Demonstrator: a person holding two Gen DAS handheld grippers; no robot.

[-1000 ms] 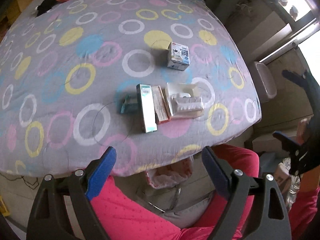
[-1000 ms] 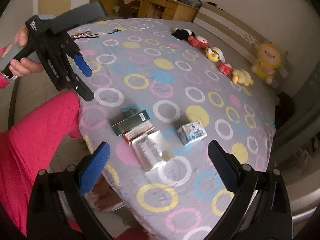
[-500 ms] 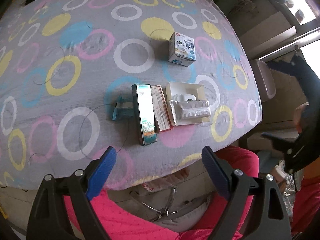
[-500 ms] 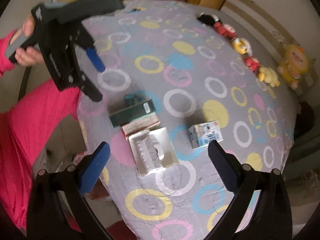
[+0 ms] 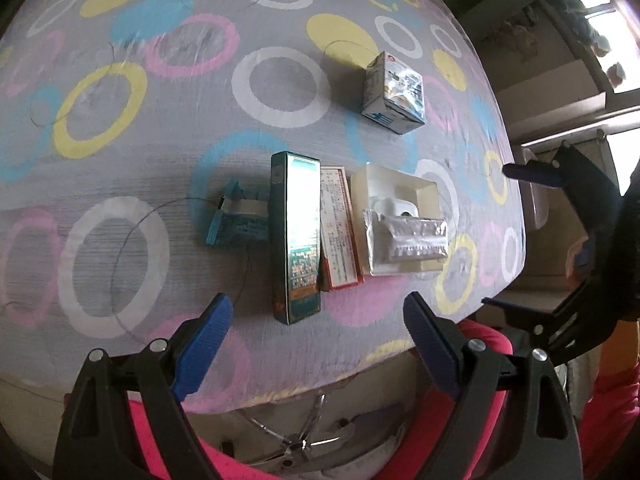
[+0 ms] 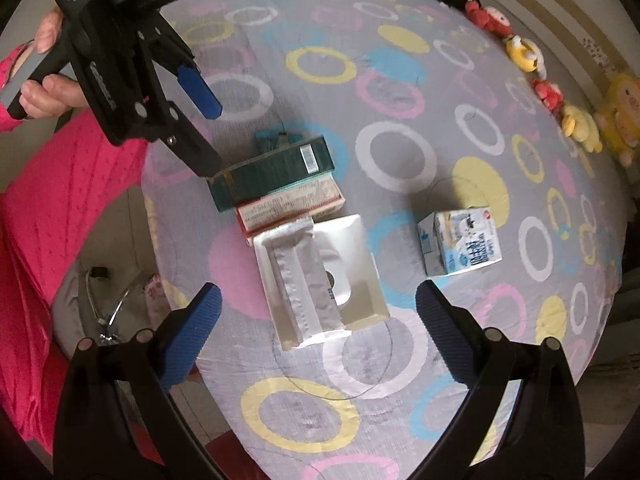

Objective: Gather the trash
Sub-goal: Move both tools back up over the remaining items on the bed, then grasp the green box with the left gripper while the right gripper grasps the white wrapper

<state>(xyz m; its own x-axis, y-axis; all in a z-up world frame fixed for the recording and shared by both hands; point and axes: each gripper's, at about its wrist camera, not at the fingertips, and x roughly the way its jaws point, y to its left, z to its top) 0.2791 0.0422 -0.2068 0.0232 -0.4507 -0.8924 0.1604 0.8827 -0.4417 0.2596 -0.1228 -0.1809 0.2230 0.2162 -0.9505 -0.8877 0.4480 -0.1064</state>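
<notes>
Both grippers hang empty over the bed: the left gripper (image 5: 316, 338) has its blue-padded jaws spread wide with nothing between them, and the right gripper (image 6: 318, 334) is likewise wide apart and bare, poised above the white tray.

Largest in view is the grey bedsheet printed with coloured rings (image 5: 120, 208), which carries all the trash near its front edge. On it, biggest first, lies the shallow white plastic tray (image 6: 360, 240) with a crinkled silvery foil packet (image 6: 308, 300) resting across it. Touching the tray's side is the flat red-and-white carton (image 6: 288, 206), and pressed against that the long dark-green box (image 6: 272, 174). Just beyond the green box sits a small teal cardboard box with open flaps (image 5: 238, 224). Set apart from this row stands the small blue-and-white milk carton (image 6: 460, 242). A line of small plush toys (image 6: 520, 52) sits well away at the far side of the bed.

Judging by how things lie, collecting has barely begun: every piece rests on the sheet and neither gripper touches anything. No bin or bag can be made out for certain, so where the pieces will go is unclear. All six items are left to pick up.
</notes>
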